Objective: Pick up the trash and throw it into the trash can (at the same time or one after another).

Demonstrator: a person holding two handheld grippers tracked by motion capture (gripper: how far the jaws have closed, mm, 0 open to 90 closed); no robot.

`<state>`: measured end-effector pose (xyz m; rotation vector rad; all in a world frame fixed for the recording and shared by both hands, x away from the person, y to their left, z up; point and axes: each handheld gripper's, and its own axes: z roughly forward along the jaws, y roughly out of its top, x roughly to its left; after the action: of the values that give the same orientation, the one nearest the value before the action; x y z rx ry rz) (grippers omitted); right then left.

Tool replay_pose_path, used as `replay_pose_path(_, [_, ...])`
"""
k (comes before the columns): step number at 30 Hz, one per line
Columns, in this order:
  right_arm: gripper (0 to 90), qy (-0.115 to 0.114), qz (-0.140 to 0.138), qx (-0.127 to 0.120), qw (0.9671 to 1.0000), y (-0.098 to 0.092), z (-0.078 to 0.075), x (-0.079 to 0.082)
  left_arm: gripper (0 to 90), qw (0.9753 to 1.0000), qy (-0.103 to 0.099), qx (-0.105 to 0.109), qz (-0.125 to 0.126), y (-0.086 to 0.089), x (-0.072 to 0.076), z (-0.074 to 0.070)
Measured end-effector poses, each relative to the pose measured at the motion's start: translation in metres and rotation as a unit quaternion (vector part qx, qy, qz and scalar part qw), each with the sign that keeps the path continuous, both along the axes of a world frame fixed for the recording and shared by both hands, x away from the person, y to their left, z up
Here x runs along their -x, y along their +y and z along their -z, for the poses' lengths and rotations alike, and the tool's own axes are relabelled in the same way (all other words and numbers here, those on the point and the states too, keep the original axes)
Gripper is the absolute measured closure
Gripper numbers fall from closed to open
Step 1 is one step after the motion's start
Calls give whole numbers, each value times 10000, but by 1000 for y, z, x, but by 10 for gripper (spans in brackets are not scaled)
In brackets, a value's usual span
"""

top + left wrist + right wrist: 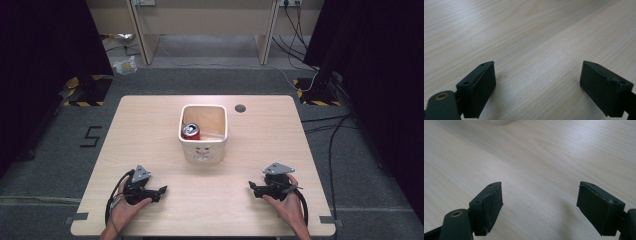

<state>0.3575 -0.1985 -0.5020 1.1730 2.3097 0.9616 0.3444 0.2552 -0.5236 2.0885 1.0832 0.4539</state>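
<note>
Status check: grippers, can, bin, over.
Left gripper and right gripper open, empty, low over the table. Red can inside white bin. Nothing between.

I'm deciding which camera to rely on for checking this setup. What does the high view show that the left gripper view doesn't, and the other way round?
High view alone: the white bin mid-table with a red can inside, the right gripper near the front edge, and the person's hands.

Left gripper view alone: a close look at the left gripper, its black jaws spread wide with bare wood between them.

Both: the left gripper and the wooden table.
</note>
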Motion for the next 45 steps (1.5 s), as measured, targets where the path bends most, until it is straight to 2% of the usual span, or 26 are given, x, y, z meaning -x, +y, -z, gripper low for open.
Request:
replay_pose_path(2, [202,-40,23,55,10000,-1,2,1,125,10000,0,2,-1,0,0,0])
replay_pose_path(9, [199,74,78,13,9999,-3,9,6,125,10000,0,0,-1,0,0,0])
replay_pose_path(11, [186,75,96,88,9999,-3,10,6,125,10000,1,-1,0,0,0,0])
replay_pose_path(17, [190,59,125,-37,9999,-4,13,9,125,10000,0,1,-1,0,0,0])
replay_pose_path(25, [166,1,118,-74,9999,-5,14,14,125,10000,-1,0,-1,0,0,0])
replay_pose_path(45, [146,38,197,-81,9998,-5,15,21,126,10000,6,-6,-1,0,0,0])
